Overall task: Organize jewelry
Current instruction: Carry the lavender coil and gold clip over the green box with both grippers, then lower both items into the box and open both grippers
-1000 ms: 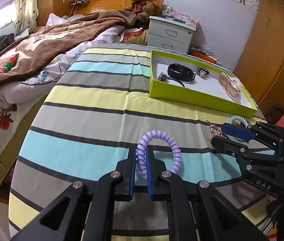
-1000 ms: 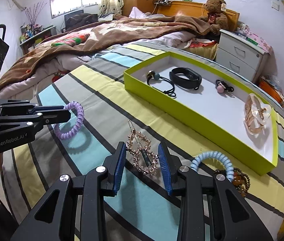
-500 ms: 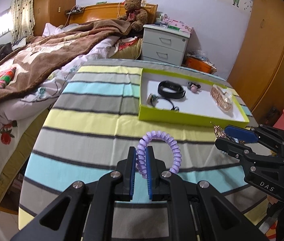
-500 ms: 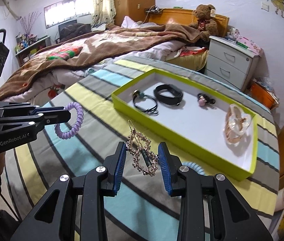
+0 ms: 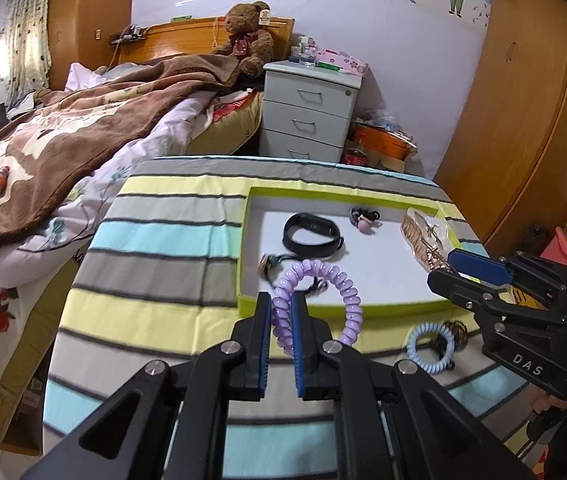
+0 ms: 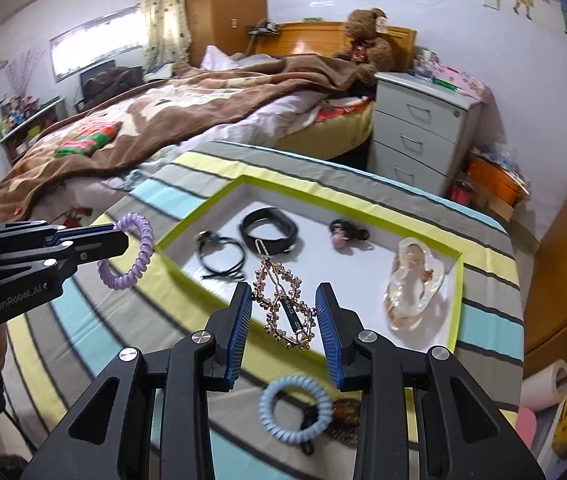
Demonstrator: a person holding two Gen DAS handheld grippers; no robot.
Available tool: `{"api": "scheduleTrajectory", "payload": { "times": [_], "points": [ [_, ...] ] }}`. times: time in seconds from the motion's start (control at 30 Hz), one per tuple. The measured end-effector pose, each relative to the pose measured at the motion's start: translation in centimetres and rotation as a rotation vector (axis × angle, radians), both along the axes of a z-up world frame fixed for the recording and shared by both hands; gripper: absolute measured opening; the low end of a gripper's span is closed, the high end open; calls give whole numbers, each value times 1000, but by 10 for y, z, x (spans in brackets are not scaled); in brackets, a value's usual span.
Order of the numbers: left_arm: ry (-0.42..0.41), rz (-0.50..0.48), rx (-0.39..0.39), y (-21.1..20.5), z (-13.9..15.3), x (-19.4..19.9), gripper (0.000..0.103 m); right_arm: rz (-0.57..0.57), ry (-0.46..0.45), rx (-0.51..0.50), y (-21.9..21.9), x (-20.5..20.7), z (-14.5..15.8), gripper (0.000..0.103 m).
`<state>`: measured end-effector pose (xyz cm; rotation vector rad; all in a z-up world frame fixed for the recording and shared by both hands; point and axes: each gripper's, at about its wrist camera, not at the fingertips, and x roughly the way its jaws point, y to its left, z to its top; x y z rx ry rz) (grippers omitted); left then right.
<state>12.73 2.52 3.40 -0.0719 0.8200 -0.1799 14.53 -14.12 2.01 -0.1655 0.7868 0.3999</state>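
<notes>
My left gripper [image 5: 281, 308] is shut on a purple coil hair tie [image 5: 339, 284], held in the air at the near wall of the lime-green tray [image 5: 343, 310]. My right gripper [image 6: 283, 296] is shut on a rose-gold hair clip [image 6: 283, 306], which hangs between the pads above the tray's [image 6: 187, 224] near edge. In the tray lie a black band [image 6: 267, 226], a black hair tie with a charm [image 6: 221, 254], a pink-bead tie [image 6: 343, 236] and a clear claw clip [image 6: 413, 280]. A pale blue coil tie [image 6: 295, 408] lies on the cloth.
A dark beaded piece [image 6: 343, 416] lies beside the blue coil. The striped tablecloth [image 5: 163, 272] drops off at the left towards a bed [image 5: 63, 140]. A grey nightstand [image 5: 307, 112] stands beyond the table, and a wooden wardrobe [image 5: 523, 100] at the right.
Both grippers have risen and moved forward towards the tray, each keeping its piece. The blue coil tie, earlier beside the right fingers, now lies below them.
</notes>
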Motion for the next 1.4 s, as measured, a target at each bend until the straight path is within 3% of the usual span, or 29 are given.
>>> {"api": "scheduleTrajectory", "payload": {
  "times": [0.53,1.07,1.4],
  "points": [
    [77,1,8,-20,-28,63,10,-118,85,3,-9,61,-30,34],
    [149,3,34,-30,-58,78,10,-162,122,-59,-6,91,-55,34],
    [160,14,31,-29,-62,81,10,-144,126,-64,-2,97,-58,34]
  ]
}}
